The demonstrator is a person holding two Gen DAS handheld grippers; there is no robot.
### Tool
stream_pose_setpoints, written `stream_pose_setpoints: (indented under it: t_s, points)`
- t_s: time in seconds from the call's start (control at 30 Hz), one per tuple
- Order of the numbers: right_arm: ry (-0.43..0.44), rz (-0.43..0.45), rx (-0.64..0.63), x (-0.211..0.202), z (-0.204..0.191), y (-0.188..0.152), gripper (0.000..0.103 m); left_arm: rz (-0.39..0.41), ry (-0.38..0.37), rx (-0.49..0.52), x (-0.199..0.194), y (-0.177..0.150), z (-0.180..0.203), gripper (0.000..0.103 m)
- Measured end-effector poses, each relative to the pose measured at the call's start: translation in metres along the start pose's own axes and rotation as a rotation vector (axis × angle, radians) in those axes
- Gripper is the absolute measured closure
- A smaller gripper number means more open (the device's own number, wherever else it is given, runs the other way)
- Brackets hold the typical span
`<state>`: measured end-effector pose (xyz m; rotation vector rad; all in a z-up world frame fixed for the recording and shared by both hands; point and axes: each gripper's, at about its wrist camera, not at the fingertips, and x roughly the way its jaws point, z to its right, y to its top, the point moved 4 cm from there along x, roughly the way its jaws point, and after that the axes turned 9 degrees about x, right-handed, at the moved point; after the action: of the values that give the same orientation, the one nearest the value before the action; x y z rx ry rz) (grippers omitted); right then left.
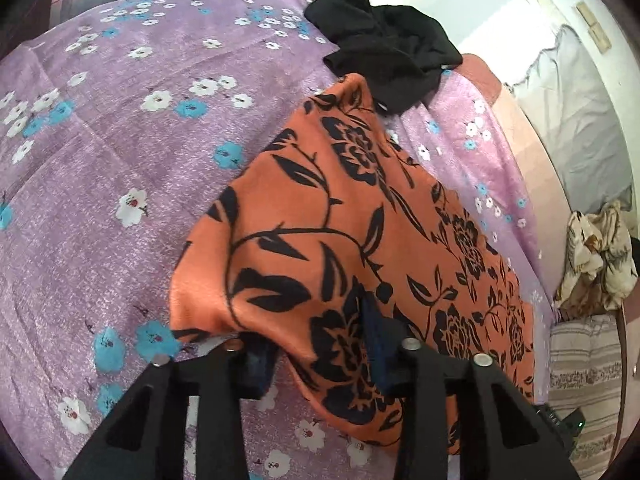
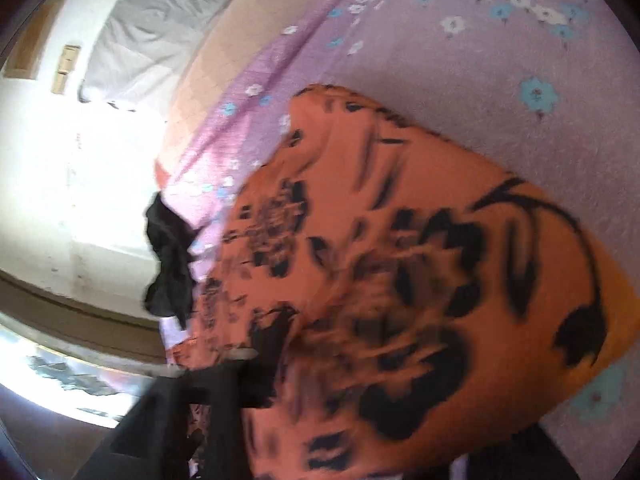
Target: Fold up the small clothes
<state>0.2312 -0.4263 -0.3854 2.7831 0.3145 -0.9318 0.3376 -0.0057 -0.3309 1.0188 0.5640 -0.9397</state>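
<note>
The bed (image 1: 100,184) has a purple flower sheet. On it, near the right edge, lies the orange cloth (image 1: 352,216) with black flowers. It looks folded over at least 1 time, but its near end is bunched up, not flat. The black cloth (image 1: 384,44) sits in a heap past the orange cloth's far end. It is not folded yet. The left tongs (image 1: 320,356) pinch the orange cloth's near end. The right tongs (image 2: 256,364) are blurry and partly covered, so I cannot tell their grip.
</note>
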Motion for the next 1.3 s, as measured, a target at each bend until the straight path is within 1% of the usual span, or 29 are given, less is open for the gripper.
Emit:
stream_pose_setpoints:
  t_s: [0.03, 0.07, 0.1, 0.13, 0.17, 0.2, 0.27, 0.37, 0.4, 0.43, 0.53, 0.6, 0.63, 0.67, 0.7, 0.73, 0.77, 0.8, 0.87, 0.93, 0.97, 1.0, 1.07, 1.1, 1.13, 1.17, 1.2, 1.23, 1.3]
  points:
    - [0.007, 0.002, 0.012, -0.001, 0.002, 0.001, 0.085, 0.0, 0.002, -0.006, 0.0, 0.0, 0.0, 0.073]
    - [0.009, 0.01, 0.013, -0.003, 0.001, 0.001, 0.086, 0.001, 0.01, -0.006, -0.002, 0.0, 0.0, 0.075]
    - [-0.002, 0.026, -0.016, -0.006, -0.005, 0.0, 0.087, 0.005, 0.024, 0.006, -0.005, -0.001, 0.002, 0.077]
    - [-0.017, 0.081, -0.112, -0.017, -0.022, -0.004, 0.088, 0.012, 0.029, 0.011, -0.009, -0.003, 0.002, 0.079]
    - [-0.016, 0.108, -0.154, -0.025, -0.03, -0.005, 0.088, 0.024, 0.038, 0.02, -0.013, -0.004, 0.004, 0.08]
    - [-0.016, 0.108, -0.154, -0.025, -0.03, -0.005, 0.089, 0.034, 0.046, 0.031, -0.017, -0.005, 0.007, 0.082]
    - [0.004, 0.155, -0.234, -0.041, -0.049, -0.014, 0.089, 0.051, 0.059, 0.06, -0.025, -0.007, 0.012, 0.083]
    - [0.008, 0.19, -0.297, -0.064, -0.058, -0.026, 0.089, 0.06, 0.037, 0.072, -0.043, -0.013, 0.014, 0.084]
    - [-0.005, 0.199, -0.312, -0.081, -0.054, -0.031, 0.089, 0.054, 0.019, 0.07, -0.049, -0.018, 0.013, 0.084]
    - [-0.005, 0.199, -0.312, -0.081, -0.054, -0.031, 0.089, 0.042, 0.006, 0.071, -0.055, -0.024, 0.012, 0.084]
    - [-0.041, 0.156, -0.282, -0.09, -0.037, -0.029, 0.089, -0.011, 0.0, 0.067, -0.061, -0.041, 0.007, 0.084]
    - [-0.087, 0.083, -0.248, -0.087, -0.013, -0.027, 0.088, -0.072, 0.032, 0.08, -0.054, -0.05, 0.0, 0.084]
    - [-0.123, 0.017, -0.206, -0.079, 0.003, -0.026, 0.085, -0.101, 0.053, 0.083, -0.05, -0.053, -0.006, 0.082]
    - [-0.143, -0.073, -0.1, -0.068, 0.026, -0.026, 0.084, -0.119, 0.05, 0.071, -0.049, -0.054, -0.011, 0.08]
    - [-0.115, -0.096, -0.037, -0.067, 0.033, -0.023, 0.081, -0.126, 0.025, 0.046, -0.052, -0.052, -0.017, 0.079]
    - [-0.115, -0.096, -0.037, -0.067, 0.033, -0.023, 0.08, -0.122, 0.016, 0.025, -0.059, -0.048, -0.021, 0.079]
    - [-0.098, -0.103, -0.003, -0.069, 0.036, -0.02, 0.075, -0.101, 0.021, 0.02, -0.066, -0.044, -0.024, 0.078]
    - [-0.091, -0.103, 0.018, -0.072, 0.037, -0.017, 0.072, -0.07, 0.034, 0.029, -0.076, -0.039, -0.025, 0.078]
    - [-0.077, -0.081, 0.025, -0.083, 0.035, -0.013, 0.068, -0.007, 0.062, 0.058, -0.092, -0.031, -0.023, 0.078]
    - [-0.065, -0.07, 0.041, -0.092, 0.037, -0.009, 0.061, 0.05, 0.079, 0.091, -0.106, -0.027, -0.02, 0.079]
    - [-0.065, -0.058, 0.065, -0.099, 0.042, -0.006, 0.047, 0.073, 0.099, 0.11, -0.109, -0.022, -0.016, 0.078]
    - [-0.065, -0.042, 0.088, -0.105, 0.046, -0.001, 0.042, 0.099, 0.132, 0.135, -0.112, -0.02, -0.014, 0.078]
    - [-0.045, -0.012, 0.16, -0.117, 0.06, 0.004, 0.042, 0.161, 0.201, 0.173, -0.122, -0.017, -0.011, 0.073]
    - [-0.017, -0.013, 0.232, -0.12, 0.073, 0.01, 0.042, 0.2, 0.228, 0.193, -0.128, -0.014, -0.008, 0.068]
    - [-0.017, -0.013, 0.232, -0.12, 0.073, 0.01, 0.042, 0.231, 0.235, 0.214, -0.133, -0.012, -0.004, 0.062]
    - [-0.005, -0.027, 0.255, -0.12, 0.077, 0.009, 0.041, 0.251, 0.232, 0.232, -0.135, -0.011, 0.0, 0.059]
    - [0.012, -0.044, 0.276, -0.118, 0.08, 0.01, 0.041, 0.257, 0.225, 0.242, -0.134, -0.01, 0.003, 0.054]
    - [0.027, -0.044, 0.286, -0.116, 0.082, 0.01, 0.042, 0.253, 0.215, 0.253, -0.132, -0.011, 0.004, 0.053]
    - [0.032, -0.031, 0.273, -0.12, 0.081, 0.012, 0.041, 0.208, 0.196, 0.285, -0.119, -0.016, 0.011, 0.053]
